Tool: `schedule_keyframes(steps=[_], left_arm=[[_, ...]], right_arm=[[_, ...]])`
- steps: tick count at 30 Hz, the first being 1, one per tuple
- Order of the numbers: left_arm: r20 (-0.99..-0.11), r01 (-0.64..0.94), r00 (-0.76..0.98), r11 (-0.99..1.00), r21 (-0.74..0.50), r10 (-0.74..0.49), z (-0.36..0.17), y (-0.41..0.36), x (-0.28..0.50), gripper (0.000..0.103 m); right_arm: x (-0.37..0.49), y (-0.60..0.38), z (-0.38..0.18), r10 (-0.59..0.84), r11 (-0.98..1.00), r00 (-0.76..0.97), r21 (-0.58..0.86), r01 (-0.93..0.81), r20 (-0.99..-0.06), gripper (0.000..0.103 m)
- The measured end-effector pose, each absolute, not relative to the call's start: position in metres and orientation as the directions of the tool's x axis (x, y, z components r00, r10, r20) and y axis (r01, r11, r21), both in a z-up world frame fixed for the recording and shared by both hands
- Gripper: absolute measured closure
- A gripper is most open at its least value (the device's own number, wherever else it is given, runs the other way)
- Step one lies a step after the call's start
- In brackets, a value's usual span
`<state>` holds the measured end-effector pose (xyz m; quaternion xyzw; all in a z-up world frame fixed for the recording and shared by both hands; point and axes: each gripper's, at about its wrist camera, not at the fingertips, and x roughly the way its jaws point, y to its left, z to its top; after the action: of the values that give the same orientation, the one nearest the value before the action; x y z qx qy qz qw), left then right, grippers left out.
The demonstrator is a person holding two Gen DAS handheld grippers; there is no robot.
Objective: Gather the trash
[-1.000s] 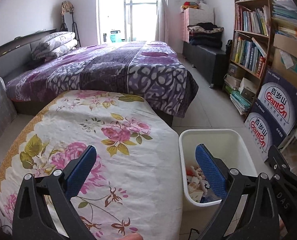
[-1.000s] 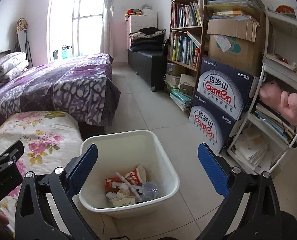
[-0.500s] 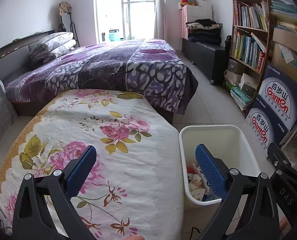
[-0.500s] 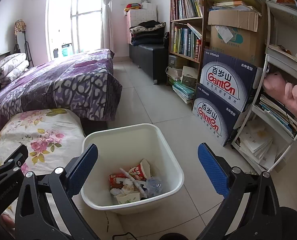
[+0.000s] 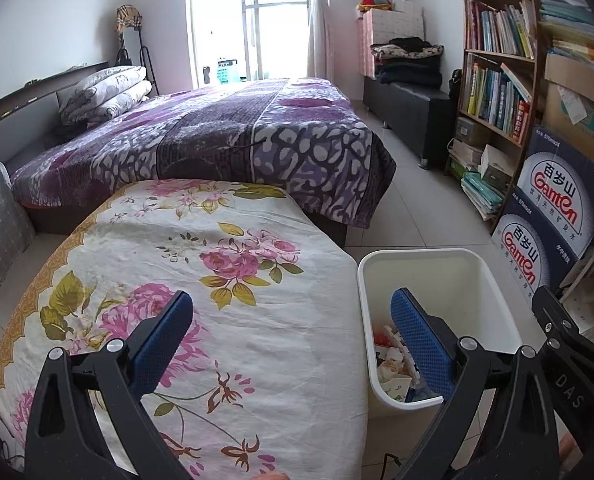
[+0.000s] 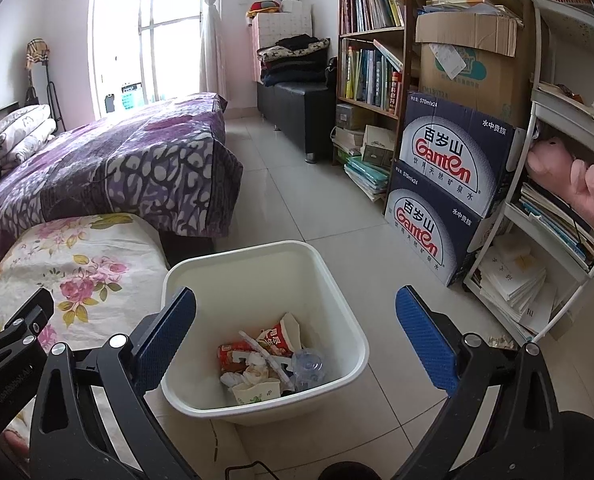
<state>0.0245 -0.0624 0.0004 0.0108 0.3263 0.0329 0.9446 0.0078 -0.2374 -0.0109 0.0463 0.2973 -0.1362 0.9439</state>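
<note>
Left wrist view: left gripper (image 5: 291, 336) sat at bottom of frame, jaws spread wide, nothing between the blue pads. Left pad (image 5: 161, 340) over the floral cloth (image 5: 201, 280), right pad over the white trash bin (image 5: 449, 258) at lower right. Bin stood on the tile floor just beside the cloth-covered surface; crumpled paper trash (image 5: 389, 364) showed inside at its near end. Part of the other gripper's black frame at lower right edge.

Right wrist view: right gripper (image 6: 295, 334) also released, jaws wide apart and empty, at bottom of frame. Bin at lower centre held the trash: red printed paper cup (image 6: 275, 336), red wrapper (image 6: 233, 354), clear plastic bottle (image 6: 307, 364), tissues, small floral paper cup (image 6: 255, 392).

Farther back: purple patterned bed (image 6: 109, 168) at centre left, two stacked Ganten water cartons (image 6: 445, 184) at right, bookshelf (image 6: 371, 40) upper right, white rack with a pink plush toy (image 6: 573, 176) at far right, window (image 6: 153, 20) at upper left.
</note>
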Motion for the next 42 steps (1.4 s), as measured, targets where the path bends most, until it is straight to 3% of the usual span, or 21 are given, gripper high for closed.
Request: schedule_keyframes(steps=[42], left_arm=[[-0.609, -0.047, 0.789, 0.997, 0.065, 0.077, -0.0022, -0.0611, 0.023, 0.007]], right_arm=[[0.0078, -0.2397, -0.0183, -0.224, 0.957, 0.766, 0.015, 0.291, -0.603, 0.007]])
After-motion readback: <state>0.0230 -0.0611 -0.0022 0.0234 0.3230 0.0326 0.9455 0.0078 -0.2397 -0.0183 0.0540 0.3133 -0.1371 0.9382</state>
